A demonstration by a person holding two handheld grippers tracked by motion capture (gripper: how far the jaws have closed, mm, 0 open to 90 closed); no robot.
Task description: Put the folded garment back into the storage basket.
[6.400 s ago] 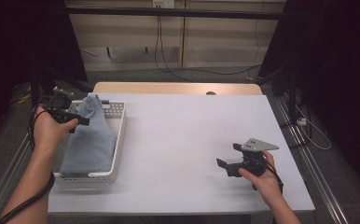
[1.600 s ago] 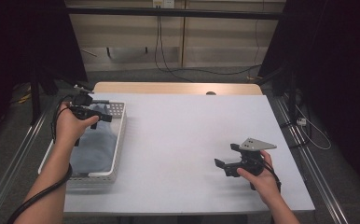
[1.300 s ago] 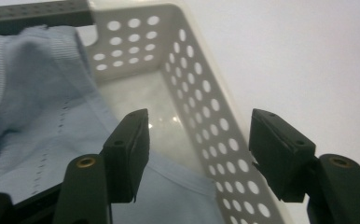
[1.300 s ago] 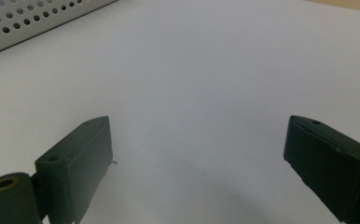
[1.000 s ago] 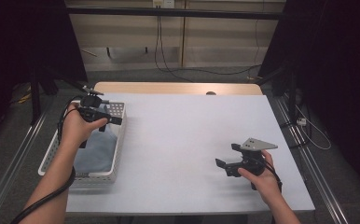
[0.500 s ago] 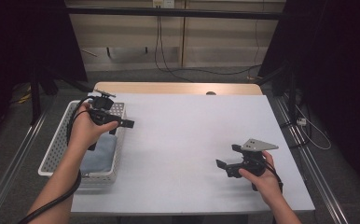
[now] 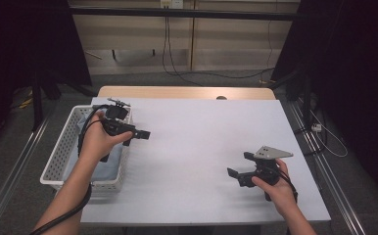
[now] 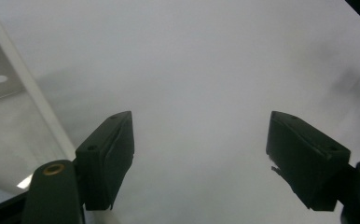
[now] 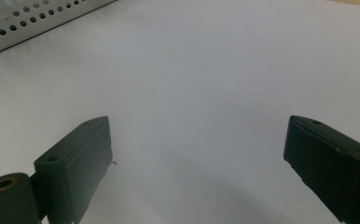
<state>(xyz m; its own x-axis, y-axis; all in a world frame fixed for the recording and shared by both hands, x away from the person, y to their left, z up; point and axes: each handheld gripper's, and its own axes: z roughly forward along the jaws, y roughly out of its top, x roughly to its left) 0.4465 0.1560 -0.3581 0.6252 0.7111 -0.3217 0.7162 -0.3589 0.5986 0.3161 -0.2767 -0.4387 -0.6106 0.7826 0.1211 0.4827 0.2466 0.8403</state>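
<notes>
A white perforated basket [image 7: 55, 159] stands at the table's left edge with a light blue cloth [image 7: 99, 164] lying flat inside. My left gripper [image 7: 144, 134] hovers just right of the basket's rim, pointing right over the white tabletop. Its jaws have just been opening; they stand wide apart in the left gripper view [image 8: 201, 158] with nothing between them. My right gripper [image 7: 238, 166] rests low near the front right of the table, open and empty, its jaws spread in the right gripper view [image 9: 197, 163].
The white tabletop [image 7: 201, 127] stretches between the two grippers. The basket's rim [image 8: 10, 79] shows at the left of the left gripper view, and its wall [image 9: 29, 18] at the top left of the right gripper view. Cables lie on the floor behind the table.
My left hand has moved right, from above the basket to over the tabletop beside it, and the cloth it held up earlier now lies in the basket. The right hand has stayed put.
</notes>
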